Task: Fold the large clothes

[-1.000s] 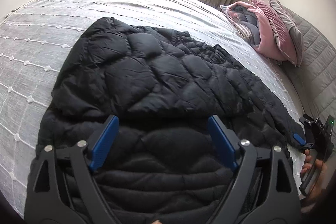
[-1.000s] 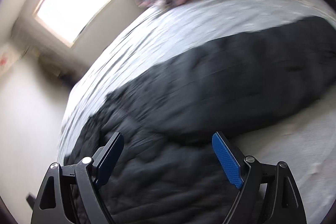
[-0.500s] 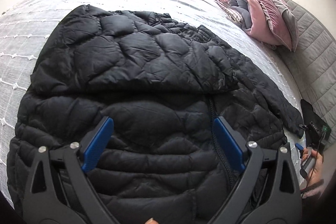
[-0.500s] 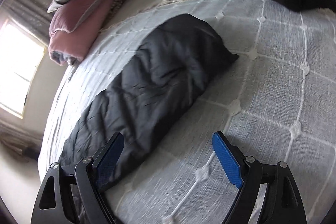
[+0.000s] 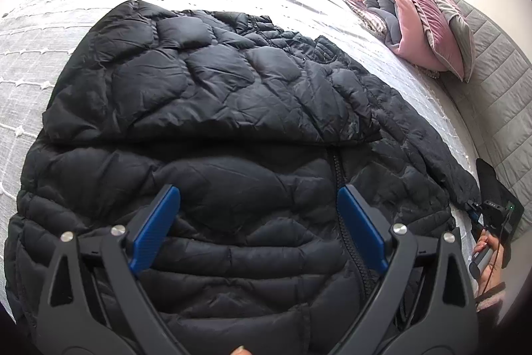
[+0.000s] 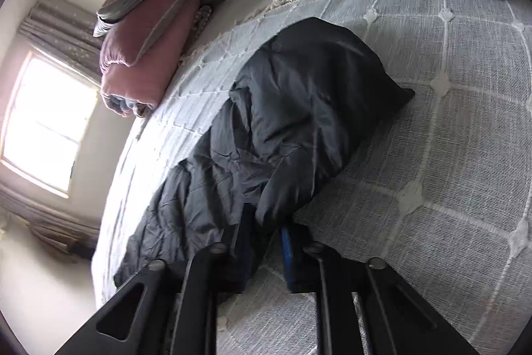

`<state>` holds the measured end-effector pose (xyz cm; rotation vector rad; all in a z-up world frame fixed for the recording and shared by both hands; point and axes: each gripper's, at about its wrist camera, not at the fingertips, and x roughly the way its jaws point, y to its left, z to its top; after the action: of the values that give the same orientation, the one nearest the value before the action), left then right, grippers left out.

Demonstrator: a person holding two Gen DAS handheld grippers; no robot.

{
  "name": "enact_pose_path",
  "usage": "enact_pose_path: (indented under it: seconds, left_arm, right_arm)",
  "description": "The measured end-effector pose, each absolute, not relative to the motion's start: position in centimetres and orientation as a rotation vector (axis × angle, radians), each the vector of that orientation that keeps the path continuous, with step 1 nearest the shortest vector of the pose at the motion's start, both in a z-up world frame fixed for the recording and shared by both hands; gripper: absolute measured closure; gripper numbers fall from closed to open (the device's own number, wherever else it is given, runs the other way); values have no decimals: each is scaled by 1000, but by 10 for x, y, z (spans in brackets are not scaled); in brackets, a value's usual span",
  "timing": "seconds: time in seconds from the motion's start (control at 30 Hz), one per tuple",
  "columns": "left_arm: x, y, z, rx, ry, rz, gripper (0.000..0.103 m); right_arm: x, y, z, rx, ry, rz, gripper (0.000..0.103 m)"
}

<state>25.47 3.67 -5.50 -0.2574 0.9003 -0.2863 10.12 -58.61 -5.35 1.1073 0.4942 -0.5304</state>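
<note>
Left wrist view: black puffer jacket [image 5: 212,122] lies flat on the white bedspread [image 5: 40,62], one sleeve folded across its chest. Left gripper [image 5: 259,222] hovers over the near hem, jaws wide apart, holding nothing. Pink pillows [image 5: 419,25] far right.

Right wrist view: right gripper [image 6: 266,242] jaws clamped on the sleeve [image 6: 299,122] edge.

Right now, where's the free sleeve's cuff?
In the right wrist view the sleeve lies on the bedspread, its cuff pinched in the right hand-held gripper at bottom centre.
</note>
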Motion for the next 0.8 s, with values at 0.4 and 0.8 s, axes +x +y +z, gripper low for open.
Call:
enact_pose_path:
  seconds: [0.4, 0.8]
  left_arm:
    - [250, 45, -45, -270, 874, -294, 7]
    - [244, 51, -41, -289, 863, -301, 7]
  right_arm:
    - [117, -525, 39, 805, 368, -394, 96]
    - [178, -369, 95, 409, 477, 6, 96]
